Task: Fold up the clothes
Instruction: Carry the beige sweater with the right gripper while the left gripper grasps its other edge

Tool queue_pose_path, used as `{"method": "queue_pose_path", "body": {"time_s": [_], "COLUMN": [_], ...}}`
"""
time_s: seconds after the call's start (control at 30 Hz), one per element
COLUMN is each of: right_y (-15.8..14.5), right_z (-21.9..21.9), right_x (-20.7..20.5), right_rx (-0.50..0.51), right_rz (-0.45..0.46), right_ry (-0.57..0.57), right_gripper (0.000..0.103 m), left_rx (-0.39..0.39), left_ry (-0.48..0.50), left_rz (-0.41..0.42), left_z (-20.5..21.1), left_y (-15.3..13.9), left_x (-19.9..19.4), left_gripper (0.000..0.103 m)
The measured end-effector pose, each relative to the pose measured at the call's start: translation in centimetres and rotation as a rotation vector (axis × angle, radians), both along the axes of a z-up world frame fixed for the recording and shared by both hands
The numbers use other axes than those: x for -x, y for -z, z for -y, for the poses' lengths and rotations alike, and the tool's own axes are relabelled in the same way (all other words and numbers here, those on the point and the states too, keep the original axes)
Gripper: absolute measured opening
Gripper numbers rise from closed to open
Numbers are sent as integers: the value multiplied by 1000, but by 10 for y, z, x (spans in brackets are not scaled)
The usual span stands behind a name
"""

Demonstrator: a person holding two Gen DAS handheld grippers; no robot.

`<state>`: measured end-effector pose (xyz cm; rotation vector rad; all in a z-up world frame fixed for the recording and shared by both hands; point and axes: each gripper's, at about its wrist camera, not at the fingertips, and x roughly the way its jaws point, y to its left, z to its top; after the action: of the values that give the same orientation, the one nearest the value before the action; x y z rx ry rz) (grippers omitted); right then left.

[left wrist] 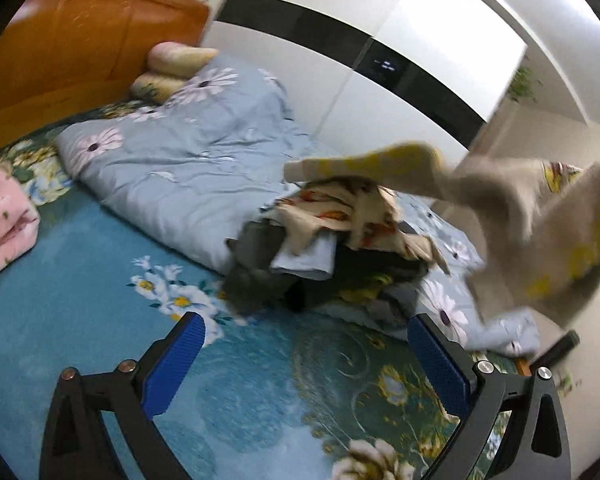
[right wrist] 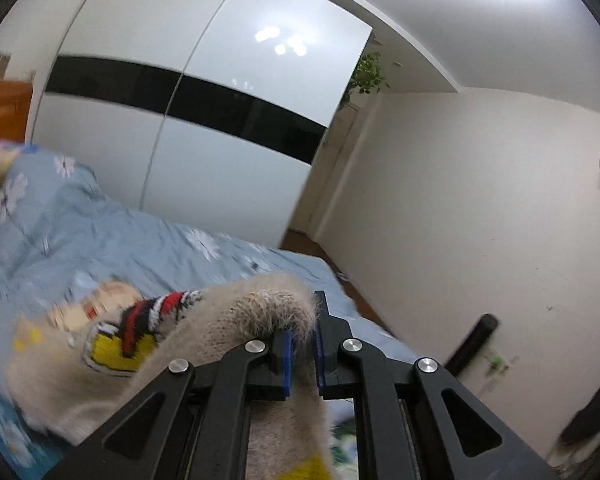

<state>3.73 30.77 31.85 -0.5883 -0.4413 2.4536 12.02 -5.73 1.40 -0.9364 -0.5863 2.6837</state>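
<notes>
A beige fuzzy sweater (left wrist: 532,216) with yellow patches hangs in the air at the right of the left wrist view, one sleeve stretched left over a pile of clothes (left wrist: 332,236) on the bed. My right gripper (right wrist: 302,350) is shut on a fold of the sweater (right wrist: 228,328), which drapes left with a yellow, red and black patch. My left gripper (left wrist: 304,344) is open and empty, low over the teal floral bedsheet (left wrist: 100,280), just in front of the clothes pile.
A folded blue floral quilt (left wrist: 180,152) lies across the bed behind the pile. Pillows (left wrist: 172,68) rest by the wooden headboard (left wrist: 80,48). A pink folded blanket (left wrist: 4,220) sits at the left. A white wardrobe (right wrist: 204,120) stands behind the bed.
</notes>
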Motion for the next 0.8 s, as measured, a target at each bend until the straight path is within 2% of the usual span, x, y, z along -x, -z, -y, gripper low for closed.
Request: {"method": "queue_pose_path", "body": {"time_s": [0.07, 0.2, 0.33, 0.4, 0.47, 0.57, 0.67, 0.73, 0.8], "right_y": [8, 60, 130, 149, 153, 132, 115, 124, 152], "right_z": [-7, -7, 4, 12, 30, 54, 72, 85, 105], "right_x": [-27, -62, -65, -61, -50, -41, -36, -31, -22], "right_rx": [-23, -3, 134, 269, 350, 454, 485, 492, 491], "right_rz": [75, 258, 392, 395, 371, 289, 198, 223, 305], "right_ry": [-14, -76, -141, -159, -204, -303, -359, -385, -433], "right_gripper": [9, 9, 9, 9, 9, 9, 9, 9, 9], "left_rx": [13, 34, 57, 55, 53, 52, 38, 22, -2], "left_ry": [22, 47, 48, 39, 16, -25, -56, -73, -76], "left_rz": [1, 1, -8, -10, -23, -34, -25, -11, 15], "left_z": [-9, -18, -16, -9, 1, 16, 30, 39, 43], "left_y": [-1, -5, -10, -14, -21, -29, -29, -27, -20], "left_x": [-5, -15, -25, -29, -32, -34, -33, -31, -28], "left_gripper": [103, 103, 103, 103, 103, 103, 103, 103, 103]}}
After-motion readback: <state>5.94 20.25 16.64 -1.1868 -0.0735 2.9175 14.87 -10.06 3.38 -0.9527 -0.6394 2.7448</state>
